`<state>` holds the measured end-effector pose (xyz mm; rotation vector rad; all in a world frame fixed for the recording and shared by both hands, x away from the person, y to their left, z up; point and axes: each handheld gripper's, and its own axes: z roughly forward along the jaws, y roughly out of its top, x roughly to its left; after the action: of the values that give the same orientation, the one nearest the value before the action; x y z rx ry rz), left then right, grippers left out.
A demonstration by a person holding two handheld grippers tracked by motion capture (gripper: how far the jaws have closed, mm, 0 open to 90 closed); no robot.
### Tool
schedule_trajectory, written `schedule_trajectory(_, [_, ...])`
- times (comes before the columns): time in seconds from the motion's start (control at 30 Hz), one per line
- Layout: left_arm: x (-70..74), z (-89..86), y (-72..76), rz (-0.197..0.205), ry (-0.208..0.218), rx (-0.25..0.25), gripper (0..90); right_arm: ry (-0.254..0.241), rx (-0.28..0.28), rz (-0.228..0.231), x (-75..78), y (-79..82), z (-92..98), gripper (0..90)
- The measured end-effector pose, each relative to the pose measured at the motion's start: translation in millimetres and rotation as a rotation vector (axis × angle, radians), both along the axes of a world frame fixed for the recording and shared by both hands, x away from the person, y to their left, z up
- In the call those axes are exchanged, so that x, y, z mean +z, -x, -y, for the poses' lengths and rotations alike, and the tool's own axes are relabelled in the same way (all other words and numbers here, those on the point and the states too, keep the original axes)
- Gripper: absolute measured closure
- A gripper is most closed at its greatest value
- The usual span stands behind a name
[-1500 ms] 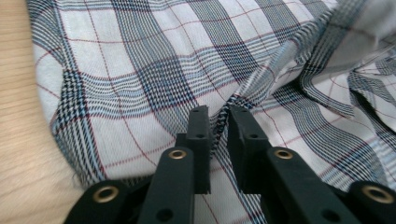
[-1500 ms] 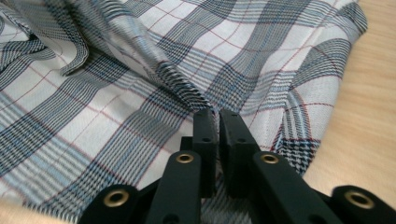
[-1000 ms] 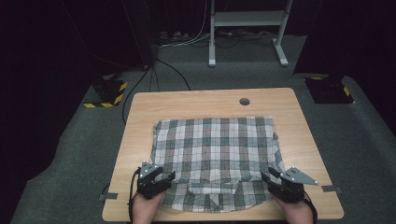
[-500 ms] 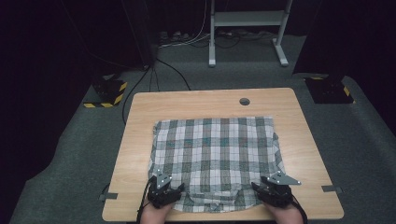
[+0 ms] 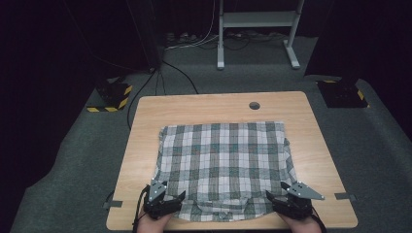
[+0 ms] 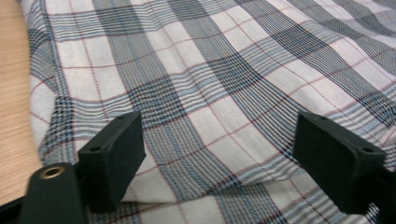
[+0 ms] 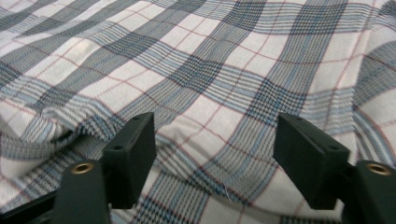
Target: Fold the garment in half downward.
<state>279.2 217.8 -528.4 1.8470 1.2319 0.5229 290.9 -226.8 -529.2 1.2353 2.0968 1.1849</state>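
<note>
Both grippers have slid inward along the near hem of the plaid cloth (image 5: 224,167) since a second ago, and their jaws have just been opening. I see my left gripper (image 5: 171,201) and right gripper (image 5: 277,200) released — jaws spread wide over the fabric, nothing pinched between them. Cloth lies spread across the wooden surface (image 5: 145,116) — its near edge rumpled between the grippers.

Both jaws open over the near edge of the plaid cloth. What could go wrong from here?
1. The near hem is rumpled and doubled, so the left hand-held gripper may pinch more than one layer.
2. The right hand-held gripper sits over a raised fold; closing there could set a crease.
3. Uneven grips could skew the cloth on the table.
</note>
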Motion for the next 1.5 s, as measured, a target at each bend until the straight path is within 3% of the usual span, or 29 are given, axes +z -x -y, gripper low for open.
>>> schedule_trajectory(0.13, [-2.0,-6.1,-3.9,-0.021,0.015,0.017,14.3,-0.002,-0.006,-0.006,0.2,-6.4,-5.5,23.7])
schedule_trajectory(0.43, [-9.4,-7.6,-16.8,-0.074,-0.022,0.024,12.1,0.034,0.009,-0.045,-1.1,-29.6,-30.7,8.4])
schedule_trajectory(0.53, [-11.8,-5.0,-19.1,-0.088,-0.066,0.033,14.1,0.061,0.014,-0.079,-4.8,-37.7,-40.6,6.9])
schedule_trajectory(0.67, [-14.5,2.0,-19.0,-0.079,-0.156,0.032,15.0,0.089,0.014,-0.11,-11.3,-42.2,-44.4,6.7])
schedule_trajectory(0.83, [-15.2,4.5,-18.2,-0.072,-0.166,0.04,14.9,0.151,0.011,-0.129,-15.1,-41.9,-45.8,4.2])
schedule_trajectory(1.13, [-14.8,11.1,-14.8,-0.074,-0.169,0.029,15.7,0.158,-0.001,-0.148,-14.0,-36.0,-40.1,4.0])
schedule_trajectory(1.5, [-13.4,33.6,-8.4,-0.081,-0.163,-0.052,21.2,0.16,-0.01,-0.156,-13.4,-24.1,-19.1,4.0])
